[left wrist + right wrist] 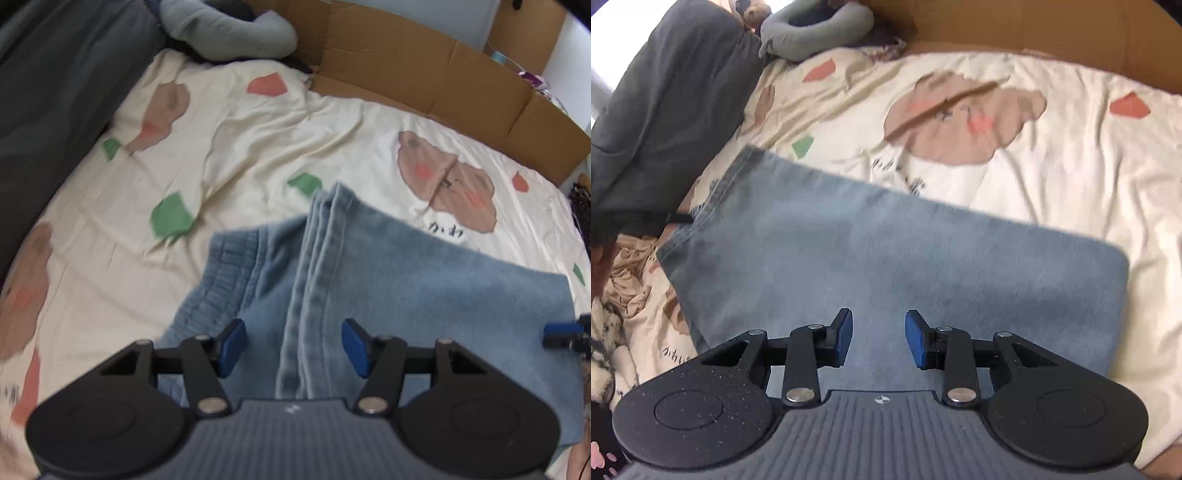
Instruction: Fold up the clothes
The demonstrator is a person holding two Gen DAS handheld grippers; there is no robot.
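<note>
Light blue jeans [424, 280] lie folded on the bed. In the left wrist view their ribbed waistband [229, 258] shows at the left, and a stack of hemmed leg ends [317, 258] runs up the middle. My left gripper [293, 347] hovers over these hems, open, with its blue pads wide apart and not pressing the cloth. In the right wrist view the jeans [886, 251] form a flat blue slab. My right gripper [879, 338] stands open just above its near part, gripping nothing. Its blue tip [565, 334] also shows at the right edge of the left wrist view.
The bed has a cream sheet [258, 140] printed with brown bears and red and green patches. Flattened cardboard [424, 66] lines its far edge. A grey curved pillow [229, 33] lies at the far corner, and a dark grey blanket [55, 92] covers the left side.
</note>
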